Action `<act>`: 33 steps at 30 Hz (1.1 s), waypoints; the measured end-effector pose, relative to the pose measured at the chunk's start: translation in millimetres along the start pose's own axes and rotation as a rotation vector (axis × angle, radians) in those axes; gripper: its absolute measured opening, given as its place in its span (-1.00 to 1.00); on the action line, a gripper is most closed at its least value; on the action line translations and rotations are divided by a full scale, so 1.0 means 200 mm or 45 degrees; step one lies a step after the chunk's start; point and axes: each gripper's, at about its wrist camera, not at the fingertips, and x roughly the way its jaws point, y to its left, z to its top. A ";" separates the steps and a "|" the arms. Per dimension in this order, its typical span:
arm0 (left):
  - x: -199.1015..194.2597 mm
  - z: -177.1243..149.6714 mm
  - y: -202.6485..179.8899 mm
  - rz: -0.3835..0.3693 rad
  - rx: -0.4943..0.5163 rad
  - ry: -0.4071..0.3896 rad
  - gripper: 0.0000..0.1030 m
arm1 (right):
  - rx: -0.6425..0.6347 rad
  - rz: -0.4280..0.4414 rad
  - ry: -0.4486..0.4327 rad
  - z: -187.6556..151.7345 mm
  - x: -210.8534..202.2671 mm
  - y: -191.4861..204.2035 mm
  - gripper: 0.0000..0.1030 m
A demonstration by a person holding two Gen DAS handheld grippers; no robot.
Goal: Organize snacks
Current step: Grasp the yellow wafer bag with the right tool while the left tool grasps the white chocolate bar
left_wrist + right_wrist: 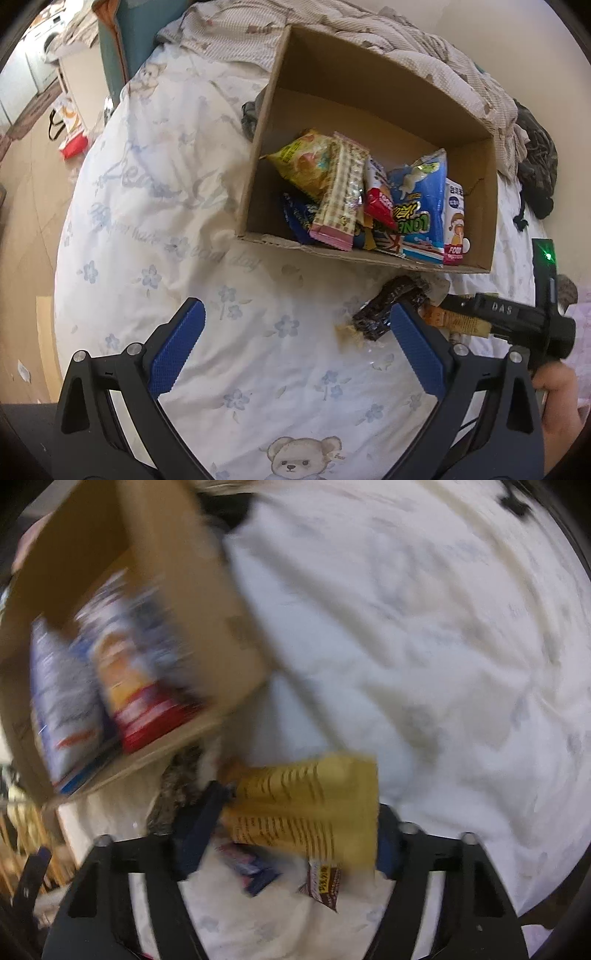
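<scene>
Snacks [369, 195] piled in cardboard box [388, 92], left tool [295, 343] spread wide, empty, right tool [295, 830] clamped on yellow packet [310, 808]

The left claw [295, 347] with blue ridged pads hangs wide apart above the white flower-printed bedsheet [155, 221]. Just beyond its right pad lies a dark brown snack wrapper [388, 306], beside the open brown cardboard box [369, 88] holding colourful snack packets [369, 195].
</scene>
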 end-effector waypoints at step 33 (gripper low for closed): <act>0.02 -0.20 -0.41 -0.342 0.433 0.169 0.48 | -0.069 0.626 -0.102 -0.21 -0.27 0.21 -0.46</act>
